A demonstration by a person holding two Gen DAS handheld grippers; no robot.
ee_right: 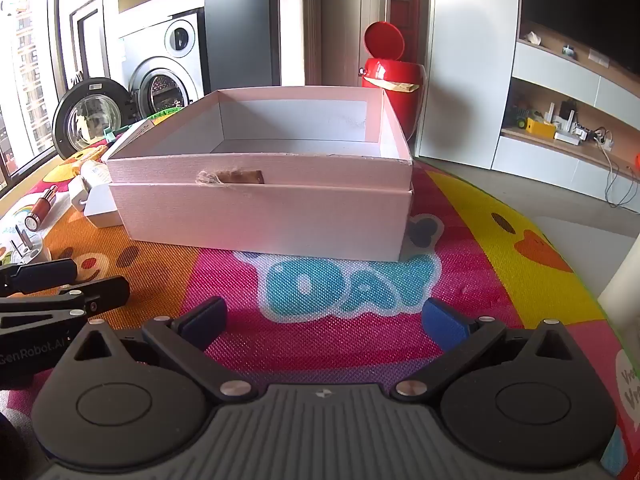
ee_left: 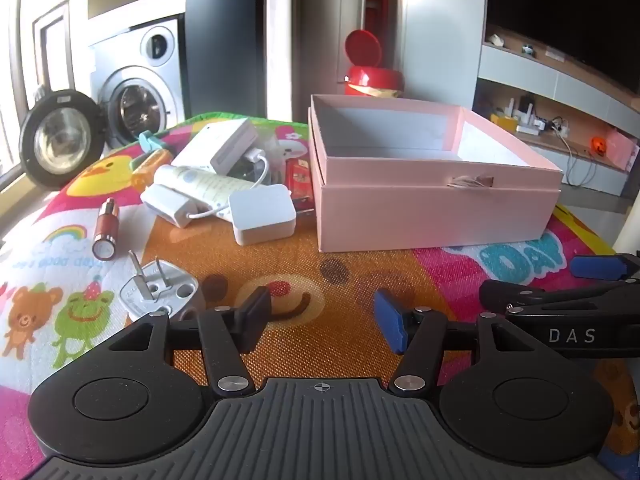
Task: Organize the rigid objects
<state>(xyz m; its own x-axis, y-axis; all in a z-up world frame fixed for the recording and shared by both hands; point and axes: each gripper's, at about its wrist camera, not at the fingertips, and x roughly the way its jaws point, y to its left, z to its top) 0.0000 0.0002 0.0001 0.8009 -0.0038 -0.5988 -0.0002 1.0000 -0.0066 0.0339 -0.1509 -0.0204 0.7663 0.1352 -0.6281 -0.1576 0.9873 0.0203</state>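
We judge that we are at the very start: the pink box point(ee_left: 436, 208) is empty and nothing has been lifted yet.

Going left to right in the left wrist view, the loose things lie at ten to eleven o'clock from our left gripper point(ee_left: 320, 320): a red battery point(ee_left: 105, 229), the white plug point(ee_left: 158, 287) with its prongs up, a pale tube point(ee_left: 192, 184), a small white charger point(ee_left: 262, 218) with its cable, and a larger white box point(ee_left: 222, 144) behind them. The pink box stands at one o'clock, just beside the pile.

The next move, we think, calls for steering the left gripper toward the plug, the nearest piece, and straddling its body.

Our left gripper hangs above the mat point(ee_left: 328, 272) with its jaws spread wide, holding nothing. Our right gripper point(ee_right: 324, 320) is likewise wide apart and empty, with the box at twelve o'clock.
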